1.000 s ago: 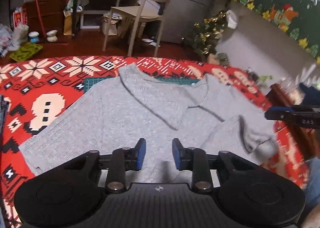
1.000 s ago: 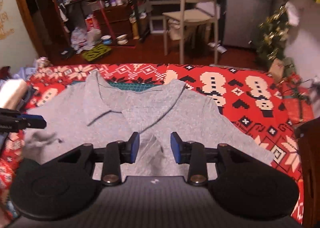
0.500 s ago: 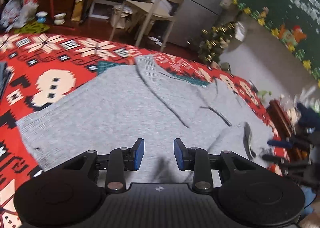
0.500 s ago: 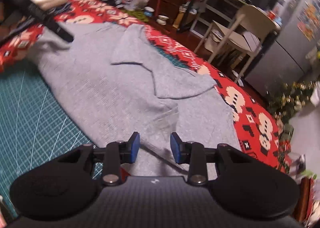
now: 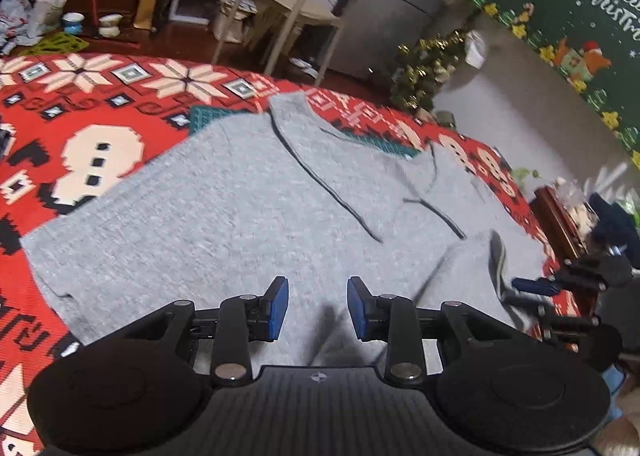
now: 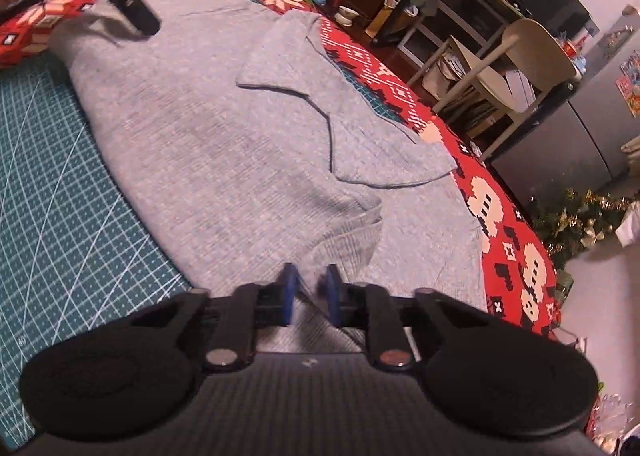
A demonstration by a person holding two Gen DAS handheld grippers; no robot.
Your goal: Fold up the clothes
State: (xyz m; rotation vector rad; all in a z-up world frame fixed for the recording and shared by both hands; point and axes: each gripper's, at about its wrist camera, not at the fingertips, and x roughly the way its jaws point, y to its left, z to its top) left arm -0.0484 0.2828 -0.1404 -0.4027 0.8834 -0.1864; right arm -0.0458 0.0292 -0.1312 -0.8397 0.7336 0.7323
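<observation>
The grey sweater (image 5: 224,215) lies spread face-up on the red Christmas cloth (image 5: 80,115), its near edge over the green cutting mat (image 6: 60,175); both sleeves are folded in across the chest, and one cuff (image 6: 352,240) lies just ahead of the right gripper (image 6: 310,292). That gripper's jaws have just been closing and now stand narrow, with a ridge of grey knit rising between the blue pads; whether the pads truly pinch the fabric cannot be told through the blur. The left gripper (image 5: 317,306) hovers over the hem with its jaws moderately apart and nothing between them. The likely trouble: if the right pads have caught only the top layer, or just a thin wrinkle, a lift would peel one layer off or let the knit slip out, leaving the fold crooked. With the left side ungripped, pulling from the right alone could drag the whole sweater askew and undo the sleeves. The cloth might ride up too if the pads nip it at the edge. On the green wall banner (image 5: 580,15), "Merry Christmas" can be partly read; the boxes farther back bear print too small to make out.
</observation>
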